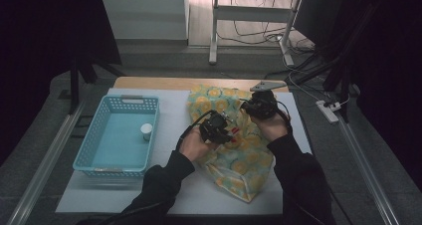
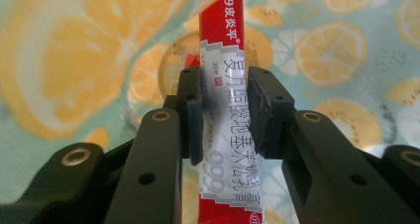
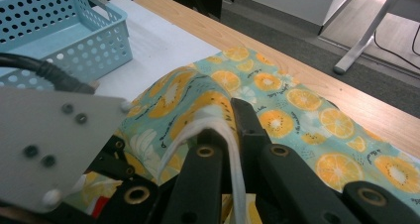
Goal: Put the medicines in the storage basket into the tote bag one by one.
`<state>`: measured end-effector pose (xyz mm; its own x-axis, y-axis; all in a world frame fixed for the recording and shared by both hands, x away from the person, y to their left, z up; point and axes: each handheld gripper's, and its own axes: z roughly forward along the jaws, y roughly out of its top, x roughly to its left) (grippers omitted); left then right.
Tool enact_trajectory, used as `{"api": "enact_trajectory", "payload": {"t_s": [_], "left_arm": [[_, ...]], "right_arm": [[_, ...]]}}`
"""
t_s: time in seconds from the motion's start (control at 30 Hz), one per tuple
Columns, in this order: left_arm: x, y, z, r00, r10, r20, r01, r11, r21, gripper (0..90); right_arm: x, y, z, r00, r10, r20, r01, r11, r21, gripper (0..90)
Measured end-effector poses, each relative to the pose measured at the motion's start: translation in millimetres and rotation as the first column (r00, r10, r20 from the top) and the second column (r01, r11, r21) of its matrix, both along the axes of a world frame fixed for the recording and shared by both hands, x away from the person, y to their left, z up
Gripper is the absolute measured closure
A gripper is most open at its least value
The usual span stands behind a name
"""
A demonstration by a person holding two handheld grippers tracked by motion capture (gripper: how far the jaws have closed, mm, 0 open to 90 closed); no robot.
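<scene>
Red tube (image 2: 228, 110) clamped btwn left jaws.

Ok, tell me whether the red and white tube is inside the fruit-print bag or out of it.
Cannot tell. The left tongs are shut on the tube right against the bag, whose edge the right tongs hold lifted.

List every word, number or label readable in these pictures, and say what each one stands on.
"999" on the red and white box, at its lower end.
"999皮炎平" on the box's red upper end; its first digit is partly cut off.
"30g", small, on the white band near the left gripper.
A line of large Chinese characters runs along the box; too distorted to quote surely.
The bag carries tiny script beside its orange slices: too small to read.
</scene>
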<state>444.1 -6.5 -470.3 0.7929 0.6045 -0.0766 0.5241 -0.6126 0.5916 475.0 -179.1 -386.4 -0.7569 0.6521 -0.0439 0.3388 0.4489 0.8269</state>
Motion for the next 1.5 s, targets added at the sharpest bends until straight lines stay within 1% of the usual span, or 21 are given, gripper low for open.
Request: {"api": "enact_trajectory", "payload": {"t_s": [0.07, 0.2, 0.27, 0.37, 0.47, 0.63, 0.8, 0.87, 0.97, 1.0, 1.03, 1.13, 1.2, 1.3, 1.43, 1.5], "left_arm": [[3.3, -1.5, -0.2, 1.0000, 0.002, 0.005, -0.002, 1.0000, 0.007, 69.1], [10.1, -4.8, -0.2, 0.9999, 0.011, 0.008, -0.011, 0.9999, 0.000, 69.0], [12.7, -7.0, -0.5, 0.9997, 0.018, 0.017, -0.018, 0.9998, -0.007, 69.0], [16.8, -10.6, -1.4, 0.9994, 0.011, 0.033, -0.012, 0.9999, 0.004, 69.0], [21.3, -13.7, -2.4, 0.9993, 0.012, 0.035, -0.012, 0.9999, -0.001, 69.0], [28.0, -17.6, -3.8, 0.9984, 0.021, 0.053, -0.021, 0.9998, -0.003, 69.0], [33.5, -19.5, -7.2, 0.9983, 0.017, 0.056, -0.016, 0.9995, -0.026, 68.9], [35.7, -19.1, -10.0, 0.9987, 0.011, 0.050, -0.009, 0.9989, -0.047, 68.7], [36.5, -16.7, -12.5, 0.9987, -0.001, 0.051, 0.005, 0.9976, -0.068, 67.4], [35.8, -15.5, -12.4, 0.9985, -0.001, 0.055, 0.005, 0.9968, -0.079, 65.8], [35.6, -13.9, -11.5, 0.9985, -0.009, 0.055, 0.013, 0.9966, -0.081, 62.5], [32.6, -9.3, -7.3, 0.9980, -0.011, 0.062, 0.016, 0.9966, -0.080, 58.0], [30.2, -4.2, -3.8, 0.9985, -0.014, 0.052, 0.019, 0.9940, -0.108, 55.8], [25.9, 4.9, 0.9, 0.9988, -0.013, 0.048, 0.019, 0.9921, -0.124, 52.9], [19.1, 16.3, 6.4, 0.9993, 0.002, 0.037, 0.003, 0.9899, -0.142, 47.3], [16.1, 21.9, 10.4, 0.9990, 0.004, 0.044, 0.002, 0.9909, -0.134, 44.2]], "right_arm": [[0.3, -0.9, -0.5, 1.0000, -0.001, -0.002, 0.001, 1.000, 0.004, 89.3], [0.7, -1.1, -1.4, 1.0000, -0.001, -0.005, 0.001, 1.000, 0.004, 89.3], [0.9, -0.6, -1.6, 1.0000, 0.001, -0.004, -0.001, 1.000, 0.003, 89.3], [1.4, -0.7, -1.5, 1.0000, 0.001, 0.000, -0.001, 1.000, 0.000, 89.3], [1.6, -1.4, -1.6, 1.0000, -0.005, -0.003, 0.005, 1.000, 0.001, 89.3], [2.3, -3.4, -3.6, 0.9999, -0.009, -0.007, 0.009, 1.000, -0.001, 89.3], [3.5, -5.8, -5.9, 0.9998, -0.019, -0.011, 0.019, 1.000, -0.001, 89.3], [4.1, -6.6, -6.5, 0.9997, -0.022, -0.012, 0.022, 1.000, 0.000, 89.3], [4.4, -7.6, -7.0, 0.9995, -0.029, -0.013, 0.029, 1.000, -0.001, 89.3], [4.7, -7.9, -7.2, 0.9994, -0.030, -0.015, 0.030, 1.000, 0.001, 89.3], [4.9, -8.1, -7.4, 0.9994, -0.032, -0.016, 0.032, 0.999, 0.001, 89.3], [5.4, -7.8, -7.7, 0.9994, -0.032, -0.016, 0.032, 0.999, 0.003, 89.3], [5.2, -6.7, -7.7, 0.9994, -0.030, -0.015, 0.030, 1.000, 0.003, 89.3], [4.6, -4.9, -7.6, 0.9995, -0.027, -0.015, 0.028, 1.000, 0.004, 89.3], [3.5, -3.4, -7.0, 0.9997, -0.022, -0.012, 0.022, 1.000, 0.005, 89.3], [2.7, -3.0, -6.3, 0.9997, -0.020, -0.013, 0.021, 1.000, 0.011, 89.3]]}}
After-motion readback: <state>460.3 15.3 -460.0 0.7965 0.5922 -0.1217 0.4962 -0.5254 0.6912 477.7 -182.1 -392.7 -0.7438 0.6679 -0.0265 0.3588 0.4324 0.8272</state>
